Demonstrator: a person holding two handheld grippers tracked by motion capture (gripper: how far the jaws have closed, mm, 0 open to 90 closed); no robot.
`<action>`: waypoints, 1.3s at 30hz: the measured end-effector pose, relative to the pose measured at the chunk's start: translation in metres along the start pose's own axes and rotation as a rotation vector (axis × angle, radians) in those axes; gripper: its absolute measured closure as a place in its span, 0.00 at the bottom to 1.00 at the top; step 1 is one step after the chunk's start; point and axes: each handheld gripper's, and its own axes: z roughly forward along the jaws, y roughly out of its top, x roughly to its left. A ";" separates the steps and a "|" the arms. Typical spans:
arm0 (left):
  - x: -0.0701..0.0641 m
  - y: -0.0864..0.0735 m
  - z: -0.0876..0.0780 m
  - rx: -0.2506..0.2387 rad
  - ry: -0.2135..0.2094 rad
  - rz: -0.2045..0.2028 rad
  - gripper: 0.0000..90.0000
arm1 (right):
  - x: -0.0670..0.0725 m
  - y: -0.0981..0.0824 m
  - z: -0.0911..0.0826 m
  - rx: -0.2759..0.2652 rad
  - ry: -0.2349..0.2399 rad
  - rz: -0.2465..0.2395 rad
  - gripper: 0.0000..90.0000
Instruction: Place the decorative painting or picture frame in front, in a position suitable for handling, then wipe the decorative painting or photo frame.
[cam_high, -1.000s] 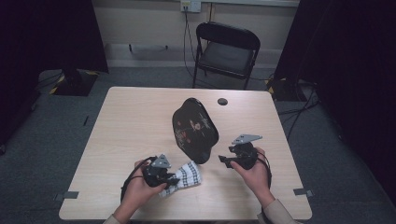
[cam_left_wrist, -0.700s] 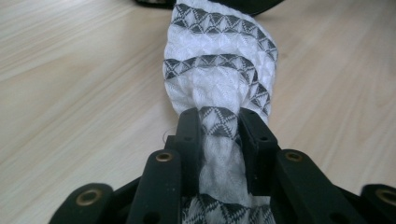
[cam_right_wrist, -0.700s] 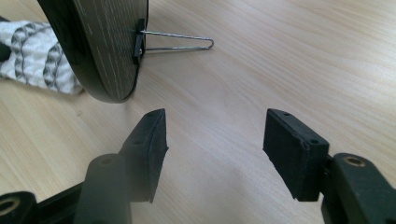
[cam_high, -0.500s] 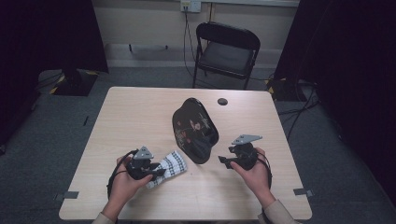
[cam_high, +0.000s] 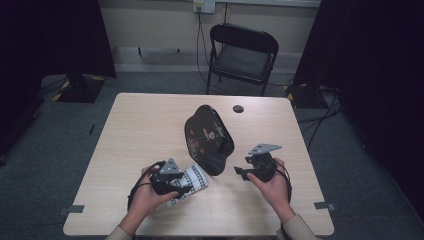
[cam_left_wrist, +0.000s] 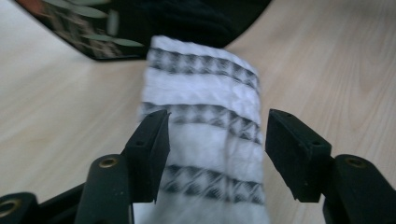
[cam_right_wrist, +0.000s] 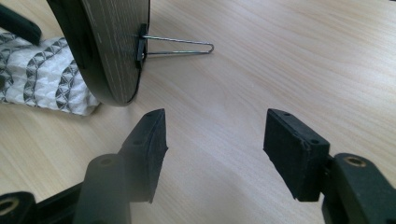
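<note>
— Opening my left claw: its jaws have just spread wide, and the cloth lies loose between them on the table, beside the plaque.

— And your right claw?

— Wide open, empty, waiting near the plaque's wire stand. No writing legible anywhere.

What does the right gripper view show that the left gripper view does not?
Right gripper view alone: the dark tray's wood-grained back with a wire stand propping it on the table, and the open, empty right gripper. Left gripper view alone: the tray's decorated face and the left gripper, whose jaws have just been opening and now stand apart astride the cloth, clear of it. Both share: the folded white cloth with grey patterned bands, the tray and the wooden tabletop.
</note>
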 end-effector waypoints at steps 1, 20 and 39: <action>-0.001 -0.002 0.006 0.040 0.004 0.011 0.46 | 0.000 0.000 -0.001 0.000 0.000 0.000 0.44; -0.007 0.003 0.001 0.126 0.089 0.024 0.82 | 0.002 0.008 -0.010 -0.020 0.007 -0.005 0.43; 0.018 -0.001 -0.035 0.011 0.040 -0.201 0.86 | 0.016 0.025 -0.033 -0.137 0.102 0.004 0.40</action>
